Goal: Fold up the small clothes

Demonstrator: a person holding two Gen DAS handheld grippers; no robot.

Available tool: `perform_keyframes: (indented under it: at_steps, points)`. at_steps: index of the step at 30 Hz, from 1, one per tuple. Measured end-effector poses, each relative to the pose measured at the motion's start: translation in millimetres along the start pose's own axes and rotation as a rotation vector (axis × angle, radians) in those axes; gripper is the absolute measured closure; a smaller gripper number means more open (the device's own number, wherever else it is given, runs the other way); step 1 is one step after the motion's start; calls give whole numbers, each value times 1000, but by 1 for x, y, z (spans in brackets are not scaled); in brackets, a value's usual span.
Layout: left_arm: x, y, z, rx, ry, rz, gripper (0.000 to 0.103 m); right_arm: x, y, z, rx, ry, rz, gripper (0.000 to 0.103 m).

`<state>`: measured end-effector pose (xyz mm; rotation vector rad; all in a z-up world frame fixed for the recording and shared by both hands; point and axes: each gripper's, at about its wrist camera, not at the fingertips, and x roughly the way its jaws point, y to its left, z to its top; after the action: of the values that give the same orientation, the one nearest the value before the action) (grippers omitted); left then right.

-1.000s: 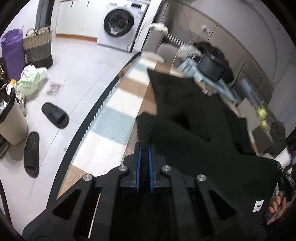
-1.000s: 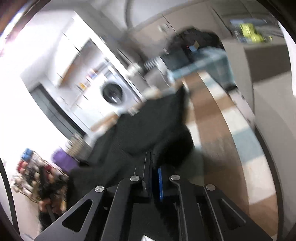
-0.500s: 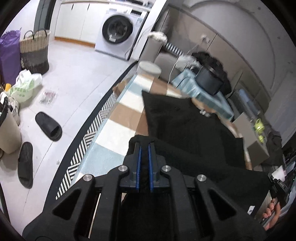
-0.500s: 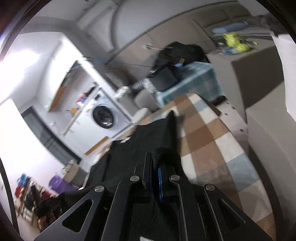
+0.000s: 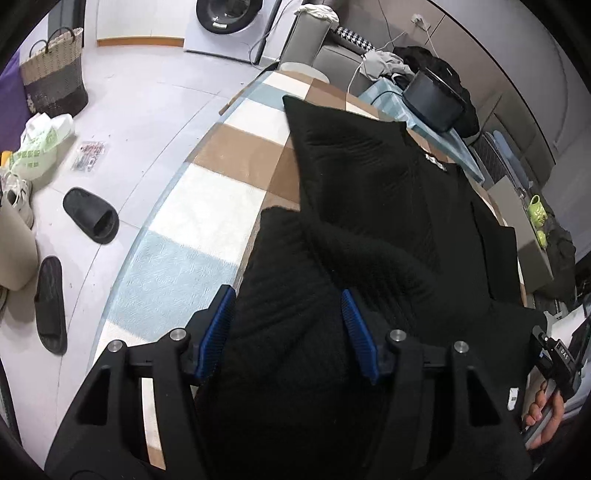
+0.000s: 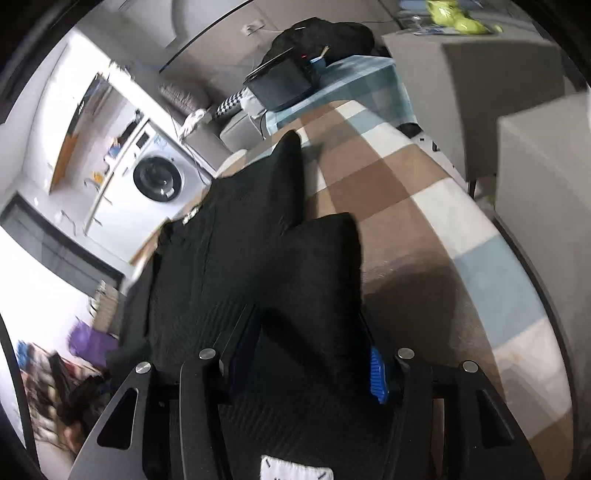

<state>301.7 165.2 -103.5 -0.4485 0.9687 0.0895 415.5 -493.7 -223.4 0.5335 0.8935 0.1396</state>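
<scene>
A black knit garment (image 5: 388, 206) lies spread on the checked table cover (image 5: 236, 155), with a sleeve pointing to the far end. My left gripper (image 5: 288, 325) is open, its blue pads (image 5: 218, 325) apart on either side of a fold of the garment's near left corner. In the right wrist view the same garment (image 6: 236, 236) lies on the checked cover (image 6: 424, 221). My right gripper (image 6: 310, 350) is open, its blue pad (image 6: 377, 376) showing at the right, with the garment's near right corner lying between the fingers.
On the floor at left are black slippers (image 5: 90, 214), a woven basket (image 5: 55, 74) and a washing machine (image 5: 229, 18). A black pot (image 5: 432, 99) sits on a blue cloth past the table's far end. A grey box (image 6: 480, 74) stands to the right.
Both grippers were shut on the garment's near corners and held them up. They have lowered to the table and opened, and the cloth now lies loose between the fingers.
</scene>
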Motion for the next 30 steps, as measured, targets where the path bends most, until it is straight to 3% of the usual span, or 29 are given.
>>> perform_keyframes:
  at_steps: [3, 5, 11, 20, 22, 25, 28, 30]
  points:
    - [5, -7, -1, 15, -13, -6, 65, 5, 7, -1, -1, -9, -24, 53]
    - [7, -12, -2, 43, -17, 2, 75, 9, 15, -2, -43, -12, -53, 71]
    - [1, -18, -10, 93, 2, -4, 79, 10, 20, -7, -66, 3, -57, 82]
    - [-15, -11, -32, 104, 11, -38, 81, 2, 21, -18, -78, 31, -31, 84]
    - [-17, -6, -30, 74, 18, -45, 76, 1, 20, -16, -63, 33, -27, 78]
    - [-19, -1, -27, 40, 20, -34, 60, -4, 12, -11, 19, 16, 48, 48]
    - [-21, 1, -22, 28, 10, -64, 48, -5, 13, -6, 26, 4, 59, 43]
    - [-18, 0, -16, 26, 11, -66, 48, -2, 16, -4, 26, 4, 56, 41]
